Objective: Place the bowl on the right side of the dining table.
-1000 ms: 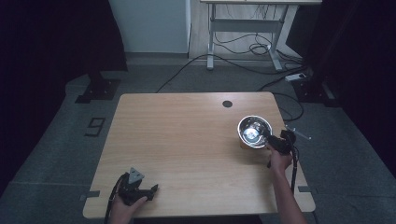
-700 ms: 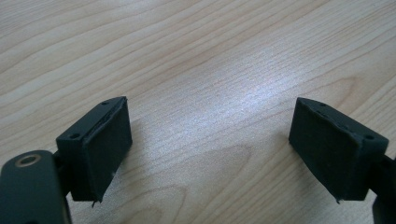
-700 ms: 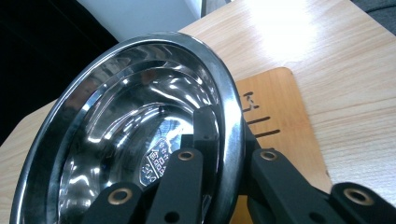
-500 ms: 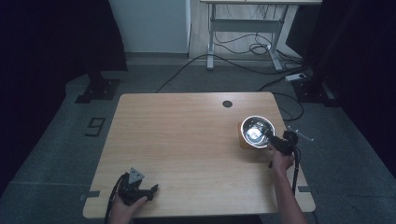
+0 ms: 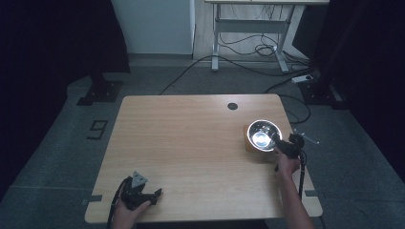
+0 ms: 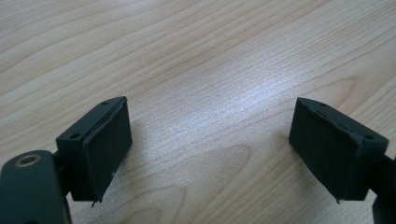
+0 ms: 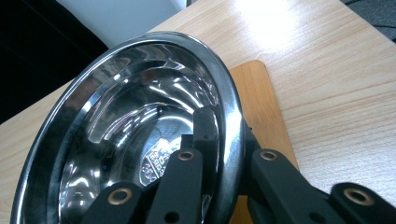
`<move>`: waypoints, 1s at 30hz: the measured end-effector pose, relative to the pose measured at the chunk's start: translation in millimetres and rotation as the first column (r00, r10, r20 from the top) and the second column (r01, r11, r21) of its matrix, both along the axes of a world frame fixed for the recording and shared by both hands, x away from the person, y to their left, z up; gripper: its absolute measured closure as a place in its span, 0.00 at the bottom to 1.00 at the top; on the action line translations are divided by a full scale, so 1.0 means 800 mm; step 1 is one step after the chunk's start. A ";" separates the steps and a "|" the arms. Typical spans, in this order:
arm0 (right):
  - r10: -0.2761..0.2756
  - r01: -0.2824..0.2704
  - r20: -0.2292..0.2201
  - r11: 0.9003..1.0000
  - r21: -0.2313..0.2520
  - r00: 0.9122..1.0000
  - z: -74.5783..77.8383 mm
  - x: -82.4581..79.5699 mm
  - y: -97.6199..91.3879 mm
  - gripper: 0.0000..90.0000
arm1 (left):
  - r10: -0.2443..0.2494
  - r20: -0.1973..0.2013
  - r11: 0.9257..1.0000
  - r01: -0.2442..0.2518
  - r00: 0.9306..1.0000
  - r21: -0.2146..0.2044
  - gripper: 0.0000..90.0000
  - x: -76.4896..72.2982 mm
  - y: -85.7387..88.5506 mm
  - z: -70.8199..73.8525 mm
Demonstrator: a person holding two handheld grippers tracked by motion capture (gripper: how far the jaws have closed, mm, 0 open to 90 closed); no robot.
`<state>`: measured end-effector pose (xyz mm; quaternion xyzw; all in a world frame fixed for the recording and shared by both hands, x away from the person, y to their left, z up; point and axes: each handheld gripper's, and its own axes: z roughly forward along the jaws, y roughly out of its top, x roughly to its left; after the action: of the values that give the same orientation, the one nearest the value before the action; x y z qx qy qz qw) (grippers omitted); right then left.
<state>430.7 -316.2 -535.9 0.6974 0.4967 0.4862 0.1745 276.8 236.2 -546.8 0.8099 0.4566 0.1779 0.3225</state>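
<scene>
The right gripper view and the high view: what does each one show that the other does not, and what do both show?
Right gripper view alone: the stamped mark on the bowl's bottom, and the claw's jaws clamping the rim.
High view alone: the left claw, open over bare table, and the floor cables.
Both: the steel bowl, the wooden board under it, the right claw.

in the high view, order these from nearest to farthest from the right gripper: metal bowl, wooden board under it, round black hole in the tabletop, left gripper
1. metal bowl: its rim is clamped between the fingers of the right gripper, at the table's right side.
2. wooden board: just under and left of the bowl.
3. round black hole: near the far edge, up and left.
4. left gripper: near the front left edge, open over bare wood.
</scene>
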 end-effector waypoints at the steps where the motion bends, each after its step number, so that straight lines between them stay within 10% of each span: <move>1: 0.001 -0.001 0.000 1.000 -0.002 1.000 -0.001 0.001 0.001 0.95 | 0.000 0.000 1.000 0.000 1.000 0.000 0.14 0.000 0.000 0.000; 30: -0.074 0.074 -0.015 0.997 -0.004 0.997 -0.026 0.020 -0.005 0.94 | 0.002 0.001 1.000 -0.002 1.000 0.000 0.14 -0.001 0.000 0.000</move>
<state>447.1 -319.8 -556.4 0.7187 0.4725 0.4735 0.1897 276.4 235.9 -546.8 0.8093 0.4574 0.1786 0.3225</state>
